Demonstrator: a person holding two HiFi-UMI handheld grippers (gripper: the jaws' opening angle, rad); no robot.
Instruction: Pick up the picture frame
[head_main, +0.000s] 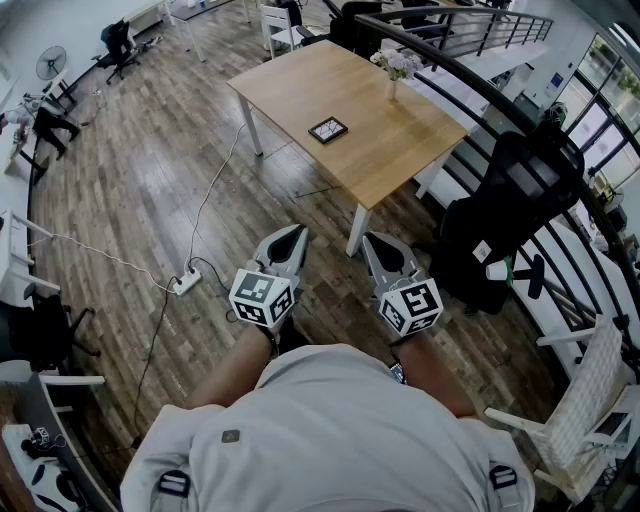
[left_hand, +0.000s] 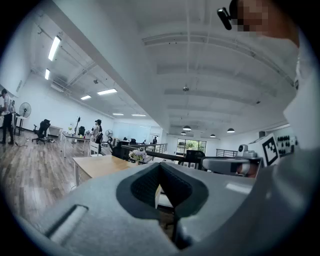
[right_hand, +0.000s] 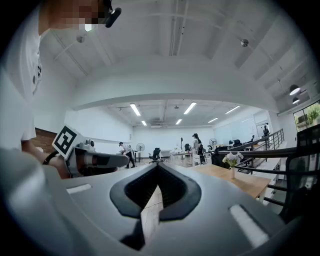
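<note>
Tongs pressed together: left gripper (head_main: 296, 232), right gripper (head_main: 371, 239), both empty
Only the head view shows the picture frame (head_main: 328, 129) on the table (head_main: 290, 85).

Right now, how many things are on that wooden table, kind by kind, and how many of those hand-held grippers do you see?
Picture frame: 1
Vase of flowers: 1
Grippers: 2 (left gripper, right gripper, both shut and empty)
Total: 4
</note>
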